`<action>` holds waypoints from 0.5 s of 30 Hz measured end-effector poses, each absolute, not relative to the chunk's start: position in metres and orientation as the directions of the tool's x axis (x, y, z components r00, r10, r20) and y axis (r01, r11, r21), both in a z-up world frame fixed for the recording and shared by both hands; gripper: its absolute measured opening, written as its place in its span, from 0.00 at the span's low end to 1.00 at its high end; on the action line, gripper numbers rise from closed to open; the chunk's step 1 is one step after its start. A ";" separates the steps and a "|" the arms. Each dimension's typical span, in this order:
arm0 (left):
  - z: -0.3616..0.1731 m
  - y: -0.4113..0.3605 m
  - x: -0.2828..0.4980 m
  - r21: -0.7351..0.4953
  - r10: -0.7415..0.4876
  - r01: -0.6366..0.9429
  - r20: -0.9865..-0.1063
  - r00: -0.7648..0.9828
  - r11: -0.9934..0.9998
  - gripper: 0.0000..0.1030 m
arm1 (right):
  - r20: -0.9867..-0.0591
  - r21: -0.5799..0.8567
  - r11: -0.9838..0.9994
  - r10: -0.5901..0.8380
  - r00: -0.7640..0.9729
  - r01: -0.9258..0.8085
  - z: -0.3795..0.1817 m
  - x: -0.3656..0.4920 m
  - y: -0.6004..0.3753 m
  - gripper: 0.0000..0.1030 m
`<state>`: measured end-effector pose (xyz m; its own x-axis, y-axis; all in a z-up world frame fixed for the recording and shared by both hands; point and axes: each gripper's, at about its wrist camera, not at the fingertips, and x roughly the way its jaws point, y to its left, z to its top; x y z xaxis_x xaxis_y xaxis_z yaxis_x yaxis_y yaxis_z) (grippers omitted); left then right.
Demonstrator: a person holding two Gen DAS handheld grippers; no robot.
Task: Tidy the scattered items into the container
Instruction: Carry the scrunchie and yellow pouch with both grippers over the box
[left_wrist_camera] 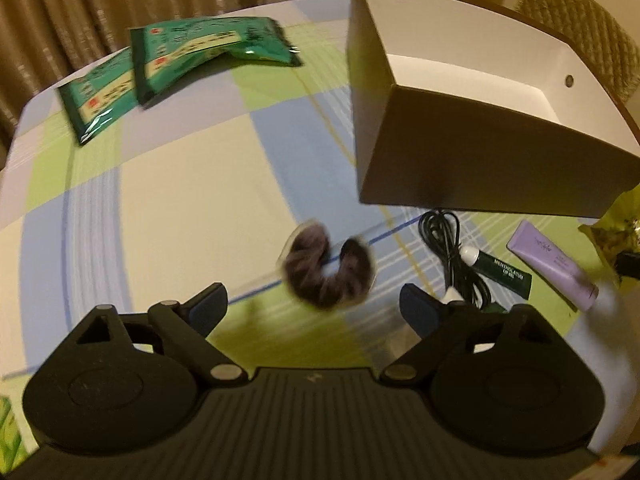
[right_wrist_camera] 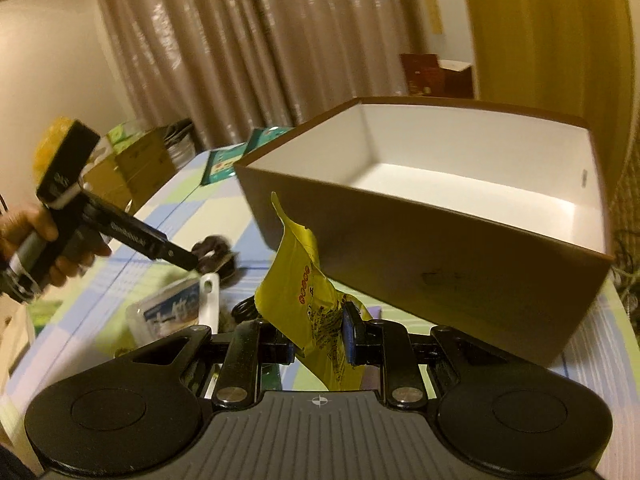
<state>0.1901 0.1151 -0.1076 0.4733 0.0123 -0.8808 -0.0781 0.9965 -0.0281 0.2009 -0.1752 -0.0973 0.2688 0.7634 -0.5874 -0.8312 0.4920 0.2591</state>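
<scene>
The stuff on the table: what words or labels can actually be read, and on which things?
"MENTHOLATUM": green tube.
Purple tube: small script, unreadable.
Green packets: print blurred.
Yellow packet: red and dark print, unreadable.
Left gripper: white lettering on its arm, blurred.

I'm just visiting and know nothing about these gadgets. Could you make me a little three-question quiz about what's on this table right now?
1. True or false: the brown box already has items inside.
2. What does the right gripper hold?
A. a yellow packet
B. a purple tube
C. a black cable
3. Which thing lies just ahead of the left gripper, between its open fingers?

Key
1. False: the part of its white inside that shows is bare.
2. A
3. The dark scrunchie, lying on the checked cloth, not yet gripped.
</scene>
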 end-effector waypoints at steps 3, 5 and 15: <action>-0.114 0.114 0.201 -0.025 -0.015 -0.016 -0.881 0.473 1.000 0.82 | -0.590 0.262 0.526 0.751 0.297 -0.809 -0.094 0.204 -0.181 0.18; -0.118 0.112 0.207 -0.017 -0.023 0.018 -0.885 0.466 1.000 0.78 | -0.592 0.264 0.550 0.741 0.317 -0.793 -0.092 0.207 -0.187 0.18; -0.137 0.112 0.216 0.023 -0.008 0.068 -0.908 0.420 0.997 0.50 | -0.626 0.263 0.645 0.680 0.382 -0.718 -0.093 0.213 -0.214 0.18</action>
